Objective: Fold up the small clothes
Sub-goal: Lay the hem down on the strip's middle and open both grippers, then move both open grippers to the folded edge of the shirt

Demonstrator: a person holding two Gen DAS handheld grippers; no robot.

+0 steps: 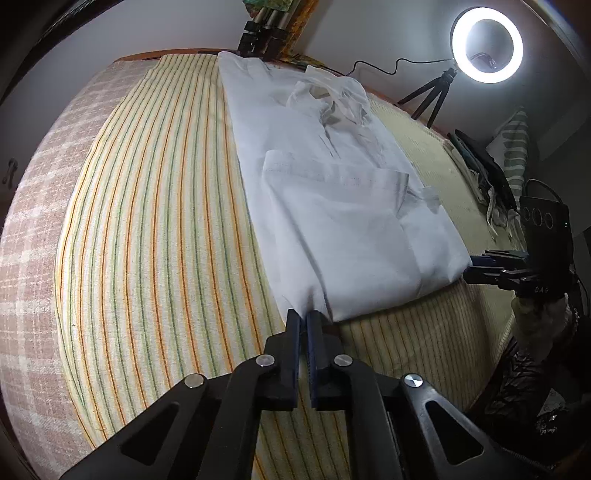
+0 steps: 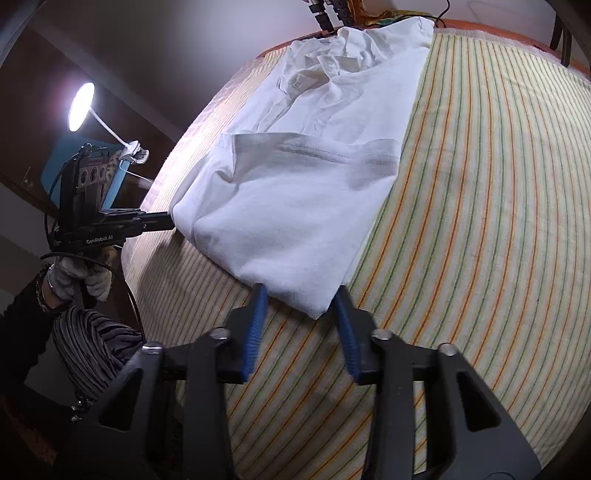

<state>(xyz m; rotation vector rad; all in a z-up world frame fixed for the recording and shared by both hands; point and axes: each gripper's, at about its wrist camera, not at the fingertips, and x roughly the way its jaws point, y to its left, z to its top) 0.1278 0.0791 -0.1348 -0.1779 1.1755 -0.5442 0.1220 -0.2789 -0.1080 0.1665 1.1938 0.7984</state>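
A white shirt (image 1: 332, 192) lies partly folded on a striped cloth (image 1: 155, 229), collar at the far end, lower part doubled over. My left gripper (image 1: 303, 314) is shut on the shirt's near corner, its fingertips (image 1: 293, 317) pinching the fabric edge. In the right wrist view the shirt (image 2: 295, 192) lies ahead, and my right gripper (image 2: 301, 295) is open with its blue pads (image 2: 258, 314) either side of the near corner. The left gripper (image 2: 162, 219) shows at the shirt's left corner there. The right gripper (image 1: 476, 267) touches the shirt's right corner in the left wrist view.
A lit ring light (image 1: 485, 44) on a small tripod stands at the far right. A pile of clothes (image 1: 487, 177) lies at the right edge. A desk lamp (image 2: 81, 107) shines at the left. A tripod's legs (image 1: 262, 33) stand beyond the shirt.
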